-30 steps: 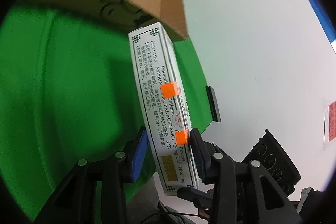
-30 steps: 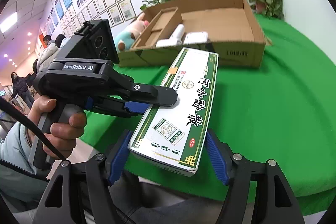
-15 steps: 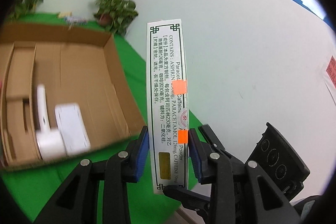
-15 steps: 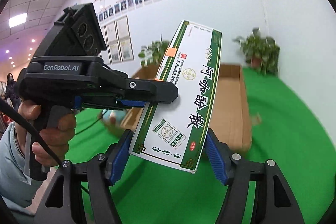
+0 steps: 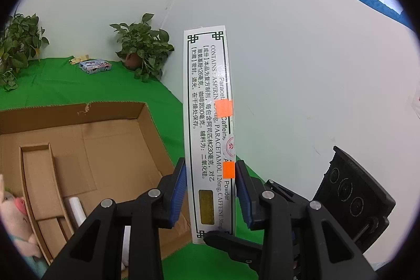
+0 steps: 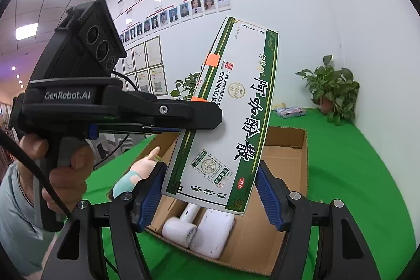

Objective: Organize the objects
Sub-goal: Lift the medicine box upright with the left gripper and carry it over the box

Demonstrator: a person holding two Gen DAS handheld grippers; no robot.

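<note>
Carry step: left tongs (image 5: 210,190) pinch the thin sides of the medicine box (image 5: 208,127), upright above the cardboard box (image 6: 286,190) on the green tabletop (image 6: 349,162), right tongs (image 6: 208,193) spread wide, gripping nothing; next, prob lower it into the free compartment w/o hitting the white gadgets (image 6: 202,230).

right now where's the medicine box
The medicine box is up in the air, clamped by the left gripper and standing between the right gripper's open fingers, above the cardboard box holding white devices.

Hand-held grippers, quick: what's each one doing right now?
Left hand-held gripper: closed on the medicine box.
Right hand-held gripper: open, pads straddling the box's bottom end without touching.
</note>
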